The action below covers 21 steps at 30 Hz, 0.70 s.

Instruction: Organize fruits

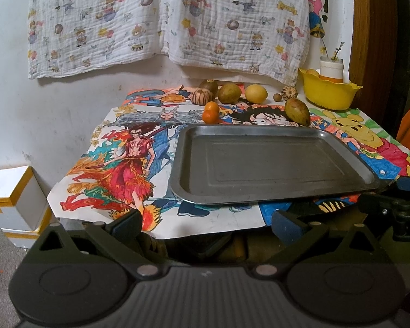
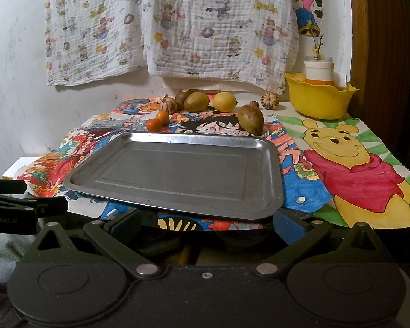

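Observation:
An empty metal tray [image 1: 273, 164] [image 2: 177, 172] lies on a table covered with coloured cartoon drawings. Behind it sit loose fruits: two small oranges [image 1: 210, 112] [image 2: 157, 121], a yellow lemon [image 1: 256, 94] [image 2: 225, 102], a brown-green avocado [image 1: 297, 111] [image 2: 251, 119], a greenish fruit [image 1: 229, 93] [image 2: 196, 101], a kiwi [image 1: 208, 85] [image 2: 183, 94], and striped round fruits [image 1: 201, 97] [image 2: 269, 100]. My left gripper [image 1: 206, 225] stands open at the table's near edge, nothing between its fingers. My right gripper [image 2: 206, 225] is open too, just short of the tray's near rim.
A yellow bowl [image 1: 328, 93] [image 2: 318, 99] with a white jar and a fruit in it stands at the back right corner. A printed cloth [image 1: 166, 19] hangs on the wall behind. White boxes [image 1: 13, 199] sit on the floor at the left. A wooden frame [image 1: 371, 41] stands at the right.

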{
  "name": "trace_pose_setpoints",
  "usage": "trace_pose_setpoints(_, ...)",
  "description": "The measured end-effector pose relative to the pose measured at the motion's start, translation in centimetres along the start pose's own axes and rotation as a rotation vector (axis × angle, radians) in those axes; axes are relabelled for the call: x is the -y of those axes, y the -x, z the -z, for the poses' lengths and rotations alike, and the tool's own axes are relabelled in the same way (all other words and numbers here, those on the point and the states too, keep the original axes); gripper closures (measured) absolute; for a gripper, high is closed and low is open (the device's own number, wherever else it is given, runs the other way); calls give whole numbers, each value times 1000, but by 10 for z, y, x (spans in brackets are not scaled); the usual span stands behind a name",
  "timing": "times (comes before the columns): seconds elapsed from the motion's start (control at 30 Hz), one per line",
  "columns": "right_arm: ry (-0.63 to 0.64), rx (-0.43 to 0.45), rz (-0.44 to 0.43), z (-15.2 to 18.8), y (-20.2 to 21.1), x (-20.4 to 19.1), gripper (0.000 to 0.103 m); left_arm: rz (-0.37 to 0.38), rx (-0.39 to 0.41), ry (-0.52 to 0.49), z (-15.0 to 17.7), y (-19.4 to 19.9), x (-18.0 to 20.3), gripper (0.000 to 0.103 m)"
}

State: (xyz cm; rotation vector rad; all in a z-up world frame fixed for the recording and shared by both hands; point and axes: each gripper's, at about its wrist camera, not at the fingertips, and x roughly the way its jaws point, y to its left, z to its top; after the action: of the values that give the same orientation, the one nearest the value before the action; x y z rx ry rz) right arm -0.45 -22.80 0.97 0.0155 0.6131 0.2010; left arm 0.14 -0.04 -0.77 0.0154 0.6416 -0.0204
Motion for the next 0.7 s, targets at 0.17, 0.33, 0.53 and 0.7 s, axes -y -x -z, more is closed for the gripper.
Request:
trace_pose_setpoints(0.17, -9, -11, -3, -6, 0, 6, 0, 2, -12, -1, 0, -3, 0, 0)
trace_pose_setpoints(0.33, -21, -26, -2, -6, -4, 8, 0, 15, -36, -1, -3, -7, 0, 0)
trace_pose_setpoints(0.53, -11, -37, -9, -10, -11, 7, 0, 22, -61, -3, -5, -14, -2, 0)
trace_pose_setpoints(0.7, 63, 0, -20, -23, -12, 1, 0, 33, -74, 11, -12, -18, -9, 0)
